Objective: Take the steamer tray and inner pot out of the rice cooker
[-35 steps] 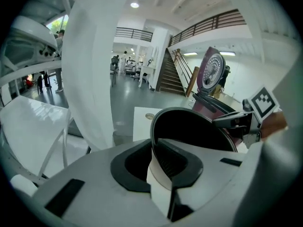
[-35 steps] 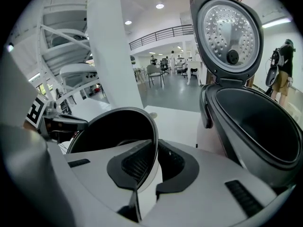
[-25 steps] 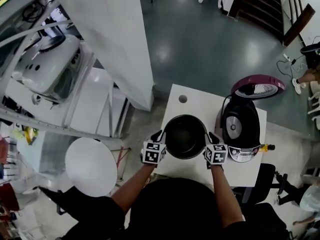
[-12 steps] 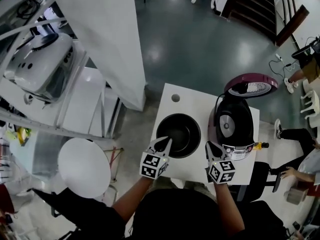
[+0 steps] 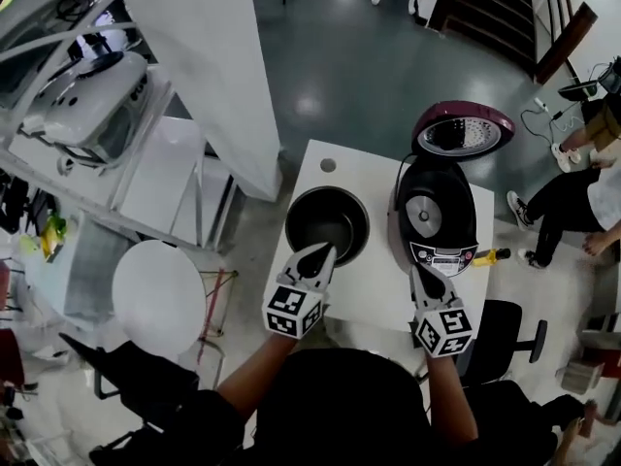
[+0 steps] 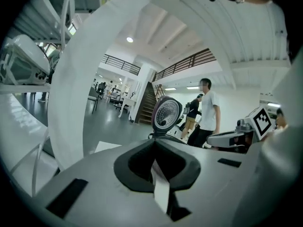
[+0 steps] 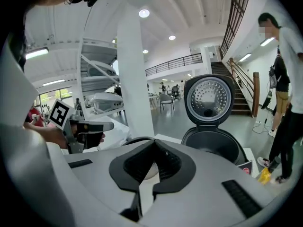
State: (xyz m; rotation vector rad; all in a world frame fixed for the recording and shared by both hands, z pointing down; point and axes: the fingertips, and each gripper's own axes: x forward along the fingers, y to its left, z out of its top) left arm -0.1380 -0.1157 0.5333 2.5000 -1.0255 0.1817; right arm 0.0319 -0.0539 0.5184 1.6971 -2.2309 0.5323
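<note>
The dark inner pot [image 5: 327,223] stands on the white table [image 5: 361,294], left of the rice cooker [image 5: 434,216], whose lid [image 5: 463,132] is up. My left gripper [image 5: 316,257] hovers at the pot's near rim, shut and empty. My right gripper [image 5: 424,280] is also shut and empty, in front of the cooker's control panel. In the right gripper view the open cooker [image 7: 215,145] and its lid [image 7: 208,98] lie ahead, and the left gripper [image 7: 87,126] is at the left. I see no steamer tray.
A white column [image 5: 194,66] rises behind the table's left side. Shelves with appliances [image 5: 87,105] and a round white top [image 5: 160,297] are at the left. An office chair [image 5: 505,343] and seated people [image 5: 582,183] are at the right. A yellow object [image 5: 490,256] lies beside the cooker.
Both grippers have let go of the pot's rim, drawn back toward me and risen, and their jaws have closed. The pot stays on the table.
</note>
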